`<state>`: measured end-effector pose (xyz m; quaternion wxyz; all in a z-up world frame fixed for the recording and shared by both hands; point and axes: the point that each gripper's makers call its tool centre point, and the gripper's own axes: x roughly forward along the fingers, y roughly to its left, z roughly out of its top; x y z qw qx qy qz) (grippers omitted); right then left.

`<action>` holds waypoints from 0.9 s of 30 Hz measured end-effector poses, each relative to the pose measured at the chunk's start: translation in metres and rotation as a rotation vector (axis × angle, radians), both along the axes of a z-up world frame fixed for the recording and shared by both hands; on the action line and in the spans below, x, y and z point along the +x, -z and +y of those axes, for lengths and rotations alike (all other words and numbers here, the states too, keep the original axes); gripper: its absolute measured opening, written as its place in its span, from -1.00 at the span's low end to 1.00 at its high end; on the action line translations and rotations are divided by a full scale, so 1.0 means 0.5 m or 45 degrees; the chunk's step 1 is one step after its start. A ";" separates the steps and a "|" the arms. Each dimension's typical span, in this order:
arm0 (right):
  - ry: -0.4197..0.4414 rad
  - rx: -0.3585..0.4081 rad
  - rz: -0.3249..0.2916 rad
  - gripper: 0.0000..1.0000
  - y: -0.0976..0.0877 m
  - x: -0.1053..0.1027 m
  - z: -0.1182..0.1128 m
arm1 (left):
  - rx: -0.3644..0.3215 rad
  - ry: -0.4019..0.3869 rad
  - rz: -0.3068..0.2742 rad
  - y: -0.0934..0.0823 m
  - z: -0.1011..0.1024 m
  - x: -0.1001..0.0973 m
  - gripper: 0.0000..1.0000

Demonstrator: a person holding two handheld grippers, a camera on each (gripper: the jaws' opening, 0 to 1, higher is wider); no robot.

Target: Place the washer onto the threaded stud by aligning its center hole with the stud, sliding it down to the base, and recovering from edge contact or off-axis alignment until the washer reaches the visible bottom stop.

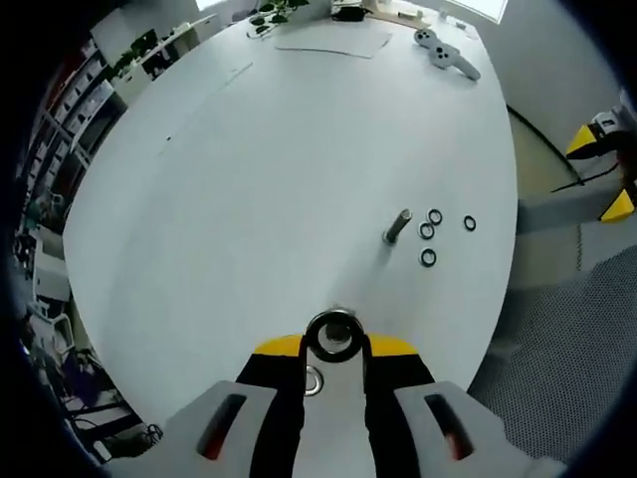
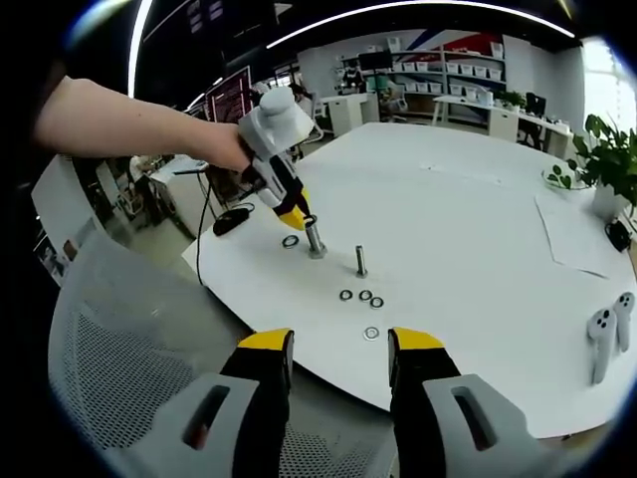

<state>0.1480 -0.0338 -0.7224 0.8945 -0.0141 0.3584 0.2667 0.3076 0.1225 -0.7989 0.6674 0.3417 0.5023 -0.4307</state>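
My left gripper (image 1: 333,344) is shut on a dark ring washer (image 1: 331,337), held flat between its yellow tips. In the right gripper view a hand holds this left gripper (image 2: 291,211) right at the top of a thick threaded stud (image 2: 315,239) near the table's edge. Whether the washer's hole is over the stud, I cannot tell. Another washer (image 2: 290,241) lies on the table beside that stud, and shows as a ring (image 1: 314,380) between my left jaws. My right gripper (image 2: 340,349) hangs open over the table's edge, with nothing in it.
A thinner stud (image 1: 396,227) (image 2: 360,261) stands upright further in. Several loose washers (image 1: 428,258) (image 2: 371,333) lie beside it. Controllers (image 1: 448,55) and a paper sheet (image 1: 333,40) lie on the white table (image 1: 249,179). A mesh chair (image 2: 119,349) stands at the table's edge.
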 end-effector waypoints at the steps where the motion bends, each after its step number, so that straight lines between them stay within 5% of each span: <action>1: 0.000 0.000 0.000 -0.19 0.000 0.000 0.000 | 0.001 0.004 0.001 0.001 -0.001 -0.001 -0.61; 27: 0.012 -0.027 0.013 -0.20 0.007 0.001 -0.007 | 0.131 0.050 0.038 0.092 -0.008 -0.001 -0.61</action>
